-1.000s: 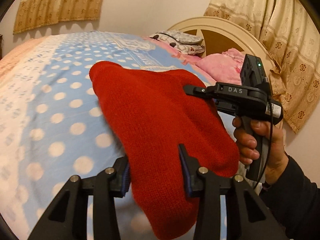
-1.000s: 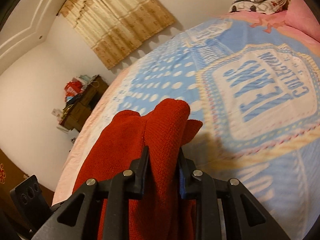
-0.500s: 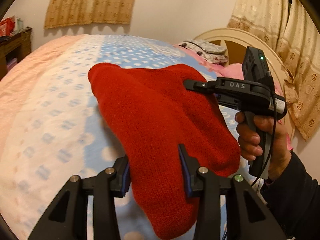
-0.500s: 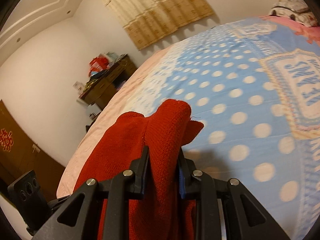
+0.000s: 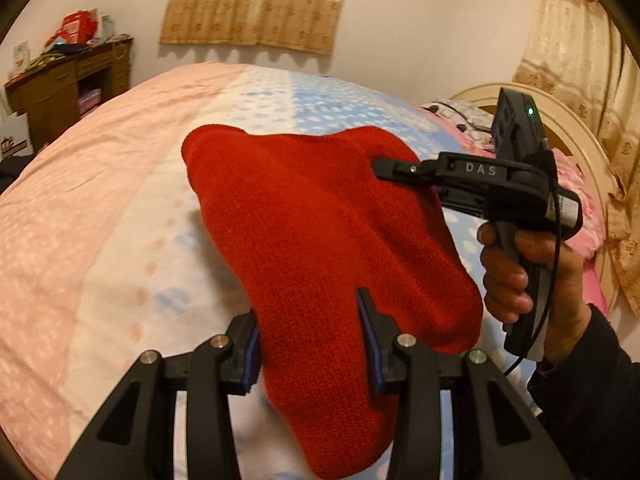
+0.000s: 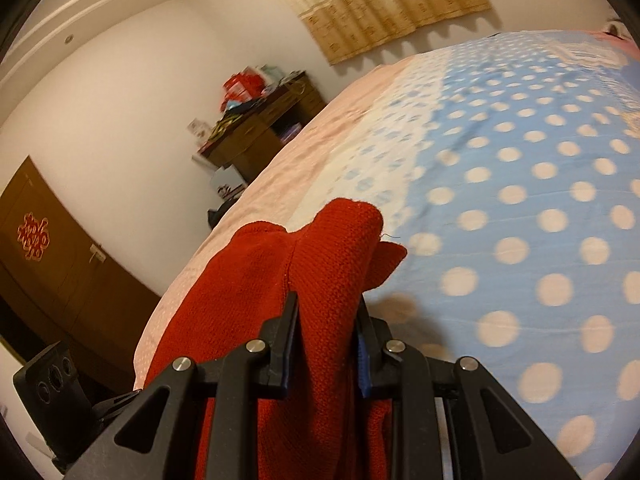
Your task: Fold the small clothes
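A red knit garment [image 5: 320, 232] is held up in the air over the bed, bunched and folded. My left gripper [image 5: 310, 320] is shut on its near end, both blue pads pressed into the knit. In the left wrist view my right gripper [image 5: 384, 166], held by a hand [image 5: 516, 272], bites the garment's far right edge. Seen from the right wrist, the right gripper [image 6: 326, 312] is shut on a thick fold of the red knit garment [image 6: 280, 280], which bulges up beyond the fingertips. The left gripper's body shows at the lower left there.
Below lies a bed with a cover [image 5: 100, 200] that is pink, white and blue with pale dots [image 6: 520, 200]. A brown desk [image 5: 68, 84] with clutter stands by the far wall. Pillows and a cream headboard [image 5: 576, 136] are at the right. Curtains hang behind.
Both grippers have carried the garment sideways over the bed, away from the headboard toward the pink side and the desk. The grip on the garment has not changed.
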`<state>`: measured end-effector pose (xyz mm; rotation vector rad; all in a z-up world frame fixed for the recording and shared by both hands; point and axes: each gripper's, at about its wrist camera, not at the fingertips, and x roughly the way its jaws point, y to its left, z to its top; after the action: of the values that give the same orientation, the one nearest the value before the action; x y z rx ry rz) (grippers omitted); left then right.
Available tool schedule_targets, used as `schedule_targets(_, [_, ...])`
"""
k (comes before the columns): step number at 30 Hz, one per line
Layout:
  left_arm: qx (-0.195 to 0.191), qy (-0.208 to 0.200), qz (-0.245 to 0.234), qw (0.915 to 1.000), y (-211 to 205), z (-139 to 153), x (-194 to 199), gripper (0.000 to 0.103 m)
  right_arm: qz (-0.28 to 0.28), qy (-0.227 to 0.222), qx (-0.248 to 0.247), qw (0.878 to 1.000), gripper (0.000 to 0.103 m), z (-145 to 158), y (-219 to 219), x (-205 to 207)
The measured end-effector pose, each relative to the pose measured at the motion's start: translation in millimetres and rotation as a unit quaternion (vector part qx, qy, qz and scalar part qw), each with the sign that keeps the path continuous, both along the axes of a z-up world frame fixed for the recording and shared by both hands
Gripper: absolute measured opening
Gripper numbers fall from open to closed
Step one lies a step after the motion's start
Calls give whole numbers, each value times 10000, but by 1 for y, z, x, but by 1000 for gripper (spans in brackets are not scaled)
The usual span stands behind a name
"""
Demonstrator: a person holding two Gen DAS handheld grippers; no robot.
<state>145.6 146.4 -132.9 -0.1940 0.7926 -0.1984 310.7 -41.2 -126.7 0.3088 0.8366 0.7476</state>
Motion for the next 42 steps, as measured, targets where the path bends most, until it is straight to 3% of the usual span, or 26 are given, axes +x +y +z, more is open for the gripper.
schedule_targets(15, [43, 39, 409, 9991, 39, -12, -7, 43, 525, 67, -215, 9984, 24, -15, 78, -6])
schedule_targets(26, [154, 128, 530, 9984, 54, -27, -17, 43, 692, 236, -314, 9968, 24, -30, 101, -1])
schedule_targets(35, [34, 278, 573, 9980, 60, -42, -21, 43, 691, 385, -407, 9960, 24, -45, 105, 5])
schedule_targets(40, [11, 348, 643, 9973, 64, -47, -22, 49, 646, 402, -467, 9960, 24, -48, 107, 7])
schedule_targets(42, [2, 363, 679, 9970, 65, -47, -23, 56, 632, 379, -529, 9959, 24, -49, 108, 5])
